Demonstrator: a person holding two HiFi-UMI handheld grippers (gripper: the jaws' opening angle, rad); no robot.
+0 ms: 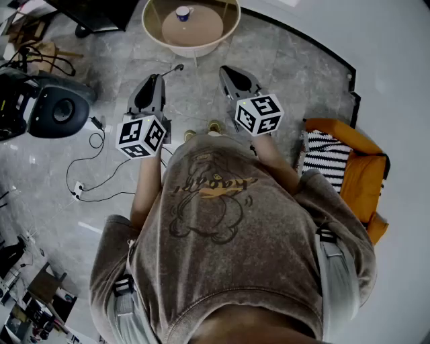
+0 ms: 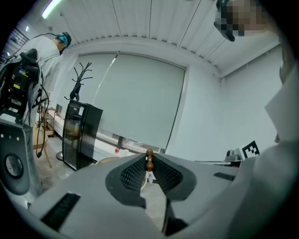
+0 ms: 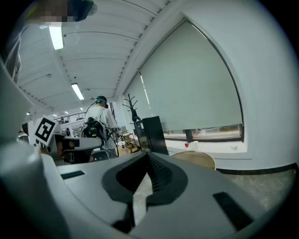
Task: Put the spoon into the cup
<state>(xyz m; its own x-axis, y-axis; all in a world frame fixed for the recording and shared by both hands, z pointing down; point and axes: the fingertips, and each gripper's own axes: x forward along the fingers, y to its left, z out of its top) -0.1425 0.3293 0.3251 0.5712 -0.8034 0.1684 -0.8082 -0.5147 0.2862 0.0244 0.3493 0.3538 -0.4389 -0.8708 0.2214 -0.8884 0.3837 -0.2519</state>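
From the head view we can read no clear words. The brown T-shirt (image 1: 228, 222) carries a cartoon bear print whose lettering is too warped to make out, and each gripper's cube shows only black-and-white square markers. Both forearms reach forward toward the round pale wooden table (image 1: 151, 30). The left gripper (image 1: 160, 76) and right gripper (image 1: 226, 70) sit side by side just short of the table's near rim, tipped slightly downward. A slim dark spoon (image 1: 173, 70) sticks out of the left gripper's tip toward the table. On the far part of the table stands a small white cup (image 1: 183, 12); we cannot tell whether anything is in it. Well to the right of the table, an orange chair (image 1: 363, 175) bears a black-and-white striped cushion (image 1: 321, 158).

In the left gripper view, the jaws stand narrow and press on the spoon's brown beaded handle, which rises at their tips. The table's rim peeks past the left jaw, and a black cabinet (image 2: 81, 133) stands left of the table. A square marker (image 2: 251, 149) on the right gripper's cube shows at the right.

In the right gripper view, the jaws are closed together with nothing between them. The table lies beyond them to the right, and a person in white (image 3: 100, 119) stands well to its left.
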